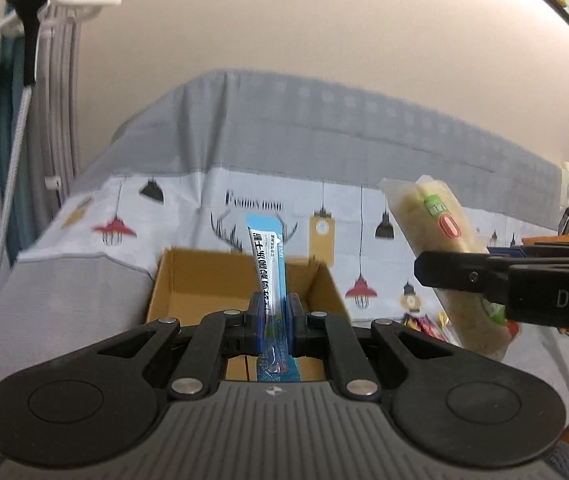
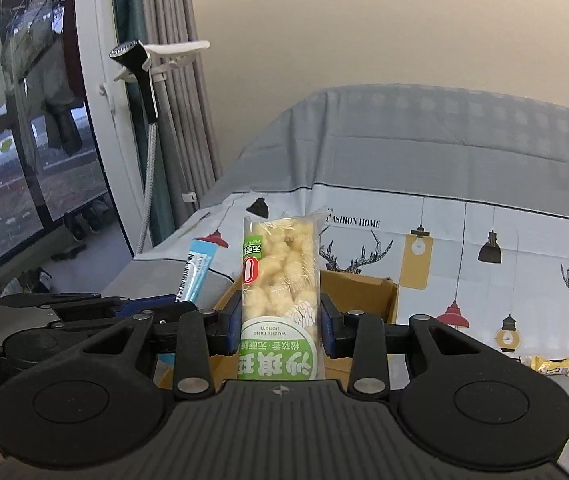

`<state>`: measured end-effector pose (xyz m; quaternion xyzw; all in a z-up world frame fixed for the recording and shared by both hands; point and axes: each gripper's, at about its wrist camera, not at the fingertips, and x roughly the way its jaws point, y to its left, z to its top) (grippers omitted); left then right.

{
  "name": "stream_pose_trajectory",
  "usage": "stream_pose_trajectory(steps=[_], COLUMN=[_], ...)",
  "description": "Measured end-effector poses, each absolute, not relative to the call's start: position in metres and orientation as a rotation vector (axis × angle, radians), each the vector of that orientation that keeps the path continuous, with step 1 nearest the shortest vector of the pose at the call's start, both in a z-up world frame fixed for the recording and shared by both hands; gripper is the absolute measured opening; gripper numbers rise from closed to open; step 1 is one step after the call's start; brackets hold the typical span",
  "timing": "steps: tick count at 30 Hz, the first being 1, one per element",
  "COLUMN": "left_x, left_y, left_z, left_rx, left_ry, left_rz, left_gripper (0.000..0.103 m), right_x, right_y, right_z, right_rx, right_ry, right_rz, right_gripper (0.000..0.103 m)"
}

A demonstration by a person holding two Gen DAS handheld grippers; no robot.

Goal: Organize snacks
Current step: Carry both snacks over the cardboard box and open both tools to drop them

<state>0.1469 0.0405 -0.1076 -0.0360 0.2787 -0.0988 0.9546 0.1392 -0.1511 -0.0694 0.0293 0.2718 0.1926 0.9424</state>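
My left gripper [image 1: 275,316] is shut on a thin blue stick sachet [image 1: 269,264], which stands up between the pads above an open cardboard box [image 1: 188,280]. My right gripper [image 2: 280,320] is shut on a clear bag of pale puffed snack with a green label [image 2: 280,280], held upright over the same box [image 2: 368,292]. In the left wrist view the right gripper [image 1: 436,272] comes in from the right with the snack bag [image 1: 444,240] tilted across it. The right wrist view shows the blue sachet [image 2: 196,268] at its left.
The box sits on a table under a grey and white cloth printed with lamps and deer [image 1: 364,216]. Small wrapped sweets lie on the cloth [image 2: 550,365] and beside the box [image 1: 424,324]. A window, curtain and a shower head in a holder [image 2: 140,64] stand at the left.
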Motion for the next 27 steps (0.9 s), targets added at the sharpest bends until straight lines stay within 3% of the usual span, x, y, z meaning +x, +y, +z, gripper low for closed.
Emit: stream_pose_trajectory(steps=[27], left_x=[0.253], left_y=[0.082], left_z=[-0.287], left_rx=[-0.073], left_ry=[0.943], left_rz=[-0.154], left_gripper=[0.011], right_x=[0.264], right_y=[-0.101], right_z=[-0.265], right_rx=[0.091], right_ry=[0.971], right_rz=[0.401], right_gripper=[0.039])
